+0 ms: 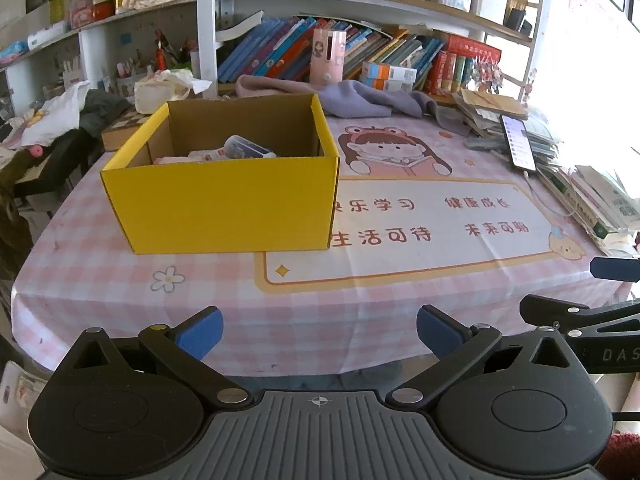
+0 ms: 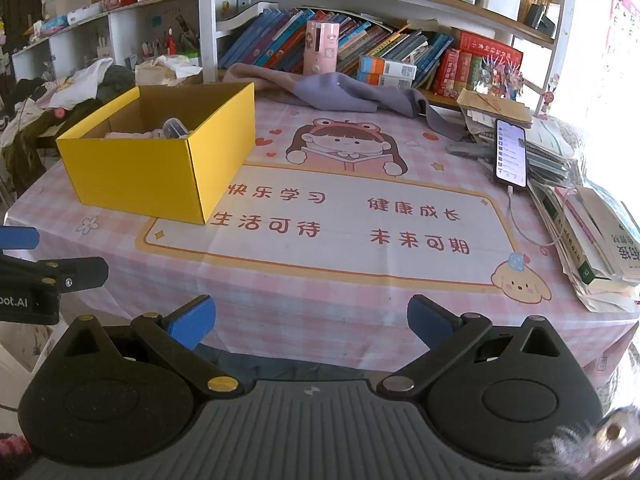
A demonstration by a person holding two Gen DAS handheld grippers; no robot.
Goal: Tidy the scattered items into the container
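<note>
A yellow cardboard box point(image 1: 224, 200) stands open on the pink checked tablecloth, left of the printed girl; it also shows in the right wrist view point(image 2: 160, 176). Inside it lie a clear bottle point(image 1: 244, 147) and some pale pink and white items point(image 1: 208, 156); the bottle also shows in the right wrist view point(image 2: 175, 126). My left gripper point(image 1: 319, 334) is open and empty, held back over the table's near edge. My right gripper point(image 2: 311, 322) is open and empty too, beside it to the right. Each gripper's edge shows in the other's view.
A phone point(image 2: 511, 152) on a cable leans on stacked books and papers point(image 2: 592, 232) at the right edge. A purple cloth point(image 2: 340, 92) lies at the back before a shelf of books. Clothes point(image 1: 60, 116) are piled at the far left.
</note>
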